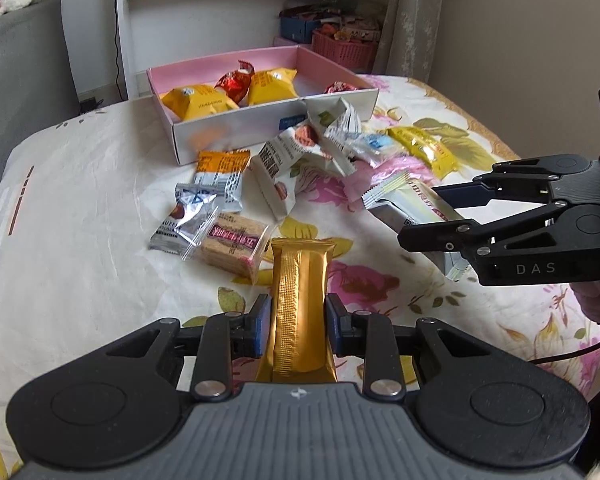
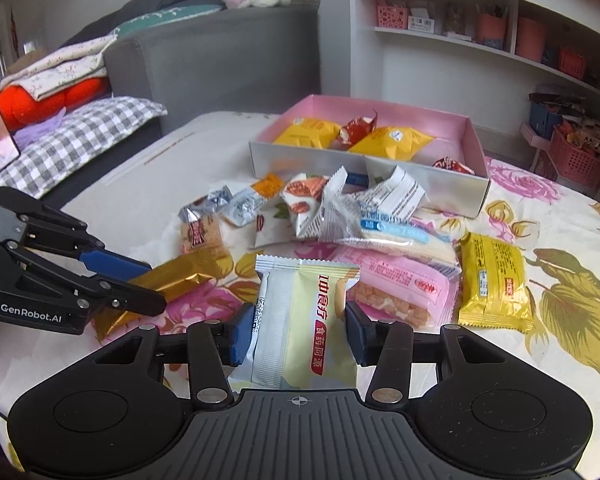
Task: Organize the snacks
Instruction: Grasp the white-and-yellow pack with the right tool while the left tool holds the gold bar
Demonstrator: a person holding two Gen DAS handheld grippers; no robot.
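Note:
My left gripper [image 1: 297, 312] is shut on a gold snack bar [image 1: 300, 304], held above the flowered cloth; it shows too in the right wrist view [image 2: 179, 276]. My right gripper [image 2: 300, 320] is shut on a pale yellow and white snack packet [image 2: 304, 328], also seen in the left wrist view [image 1: 412, 208]. A pink-lined box [image 1: 219, 136] holds two yellow packets [image 1: 199, 100] and a red wrapped sweet [image 1: 235, 82]. Several loose snacks [image 1: 291, 160] lie in front of the box.
A yellow packet [image 2: 494, 280] and a pink packet [image 2: 400, 284] lie right of the pile. A white shelf unit [image 2: 480, 52] with pink baskets stands behind the table. A grey sofa [image 2: 219, 52] is at the left.

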